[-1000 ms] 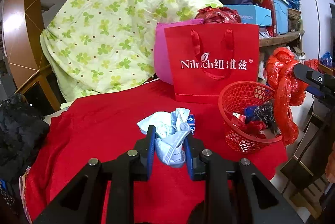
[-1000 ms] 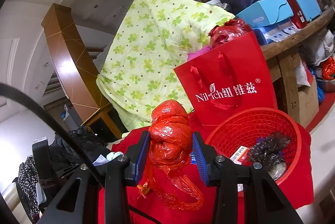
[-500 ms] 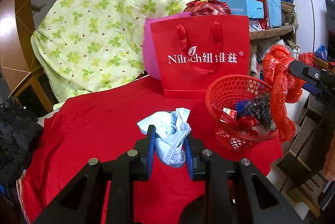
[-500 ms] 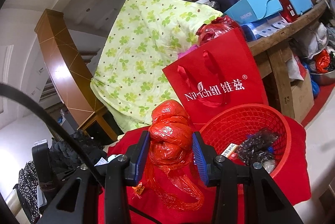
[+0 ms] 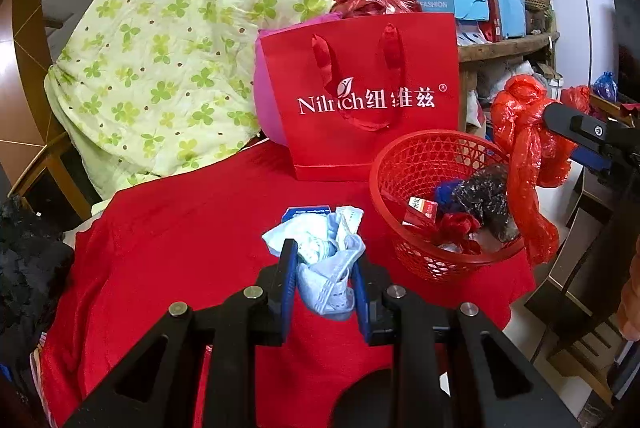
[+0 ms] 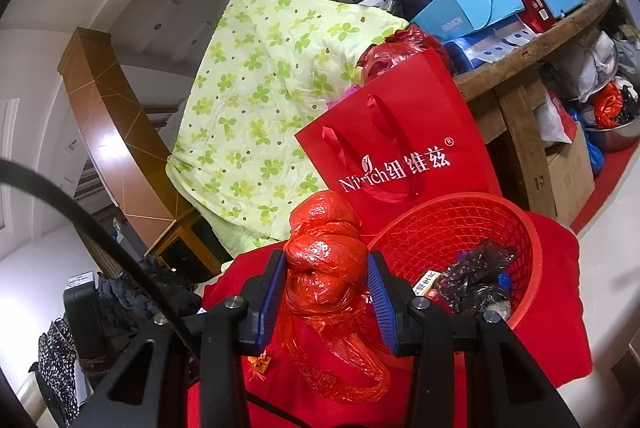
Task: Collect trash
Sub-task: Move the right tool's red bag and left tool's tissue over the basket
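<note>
My left gripper [image 5: 323, 268] is shut on a crumpled pale blue wrapper [image 5: 326, 256], held above the red tablecloth [image 5: 180, 248]. The red mesh basket [image 5: 420, 164] stands to its right, holding a red packet and dark crumpled wrappers. My right gripper [image 6: 327, 288] is shut on a knotted red plastic bag [image 6: 326, 260], whose tail hangs down just left of the red mesh basket [image 6: 448, 224]. In the left wrist view the red plastic bag [image 5: 524, 148] hangs over the basket's right rim from the right gripper [image 5: 576, 132].
A red paper gift bag [image 5: 372, 100] with white lettering stands behind the basket, a pink bag behind it. A green flowered quilt [image 5: 180, 60] drapes over a chair at the back. Boxes crowd a wooden shelf [image 5: 504, 46] at the right. Dark cloth [image 5: 28, 260] lies left.
Both grippers have drifted closer to the basket, which sits larger and nearer in both views. The grips on the blue wrapper and red bag are unchanged.
</note>
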{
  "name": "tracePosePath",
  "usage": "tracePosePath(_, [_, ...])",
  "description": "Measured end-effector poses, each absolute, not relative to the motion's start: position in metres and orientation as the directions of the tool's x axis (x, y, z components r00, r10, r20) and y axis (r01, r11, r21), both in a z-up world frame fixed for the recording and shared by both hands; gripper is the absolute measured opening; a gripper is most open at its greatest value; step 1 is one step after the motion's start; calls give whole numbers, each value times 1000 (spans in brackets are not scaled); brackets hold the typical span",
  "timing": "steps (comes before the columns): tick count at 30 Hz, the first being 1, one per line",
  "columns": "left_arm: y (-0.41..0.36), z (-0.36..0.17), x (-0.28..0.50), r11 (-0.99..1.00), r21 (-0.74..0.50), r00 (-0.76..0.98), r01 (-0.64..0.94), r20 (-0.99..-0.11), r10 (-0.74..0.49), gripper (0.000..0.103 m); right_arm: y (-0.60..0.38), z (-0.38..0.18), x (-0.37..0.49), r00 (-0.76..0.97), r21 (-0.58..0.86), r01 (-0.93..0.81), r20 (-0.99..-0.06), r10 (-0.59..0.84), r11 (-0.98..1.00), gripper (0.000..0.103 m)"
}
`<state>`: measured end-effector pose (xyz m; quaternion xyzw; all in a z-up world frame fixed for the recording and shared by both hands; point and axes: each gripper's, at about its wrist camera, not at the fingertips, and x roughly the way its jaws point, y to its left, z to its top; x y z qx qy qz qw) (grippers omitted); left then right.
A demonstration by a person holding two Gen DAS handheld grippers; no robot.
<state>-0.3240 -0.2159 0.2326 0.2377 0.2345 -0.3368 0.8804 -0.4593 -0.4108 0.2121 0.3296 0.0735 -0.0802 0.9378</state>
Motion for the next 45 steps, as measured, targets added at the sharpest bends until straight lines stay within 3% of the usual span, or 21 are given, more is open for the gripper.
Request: tracePosePath(45, [-265,204,-340,562,298,598,772,-641,-482,28,-451,184,-481,960,663,277,-220,-173,695,44])
